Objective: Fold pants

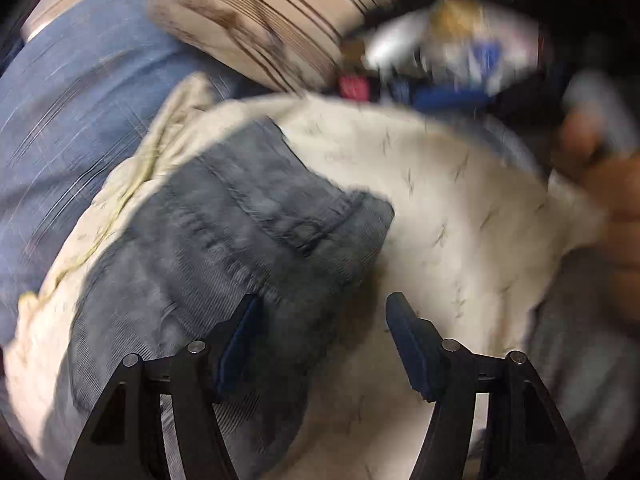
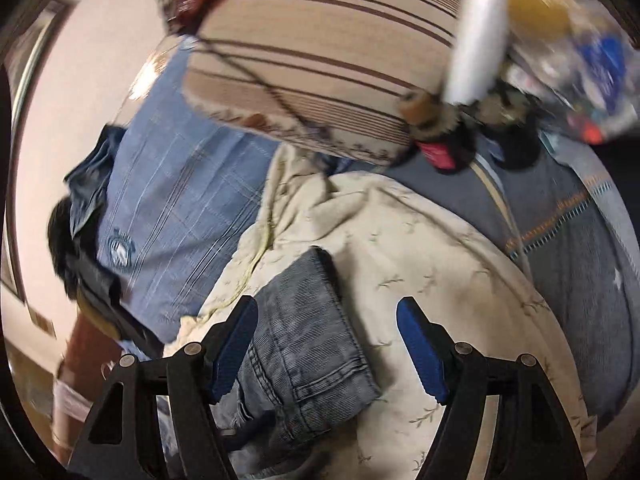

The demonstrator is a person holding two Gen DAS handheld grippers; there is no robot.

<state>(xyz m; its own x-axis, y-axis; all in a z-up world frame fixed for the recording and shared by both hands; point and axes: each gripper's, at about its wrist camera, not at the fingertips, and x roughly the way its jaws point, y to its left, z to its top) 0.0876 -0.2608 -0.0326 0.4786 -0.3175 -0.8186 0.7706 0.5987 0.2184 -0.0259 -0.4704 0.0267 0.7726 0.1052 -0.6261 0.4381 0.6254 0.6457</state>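
Grey denim pants [image 1: 224,248] lie folded into a compact bundle on a cream floral cloth [image 1: 460,200]. My left gripper [image 1: 320,312] is open and empty, hovering over the bundle's right edge. In the right wrist view the pants [image 2: 304,336] lie between and just beyond the fingers of my right gripper [image 2: 326,316], which is open and holds nothing. The cream cloth [image 2: 420,248] spreads under them. The left wrist view is blurred by motion.
A striped beige pillow [image 2: 320,60] lies at the far side, with a blue checked pillow [image 2: 176,208] to the left. Dark patterned bedding [image 2: 580,264] lies right. Cluttered packets [image 1: 460,40] sit beyond. A hand [image 1: 612,200] shows at the right edge.
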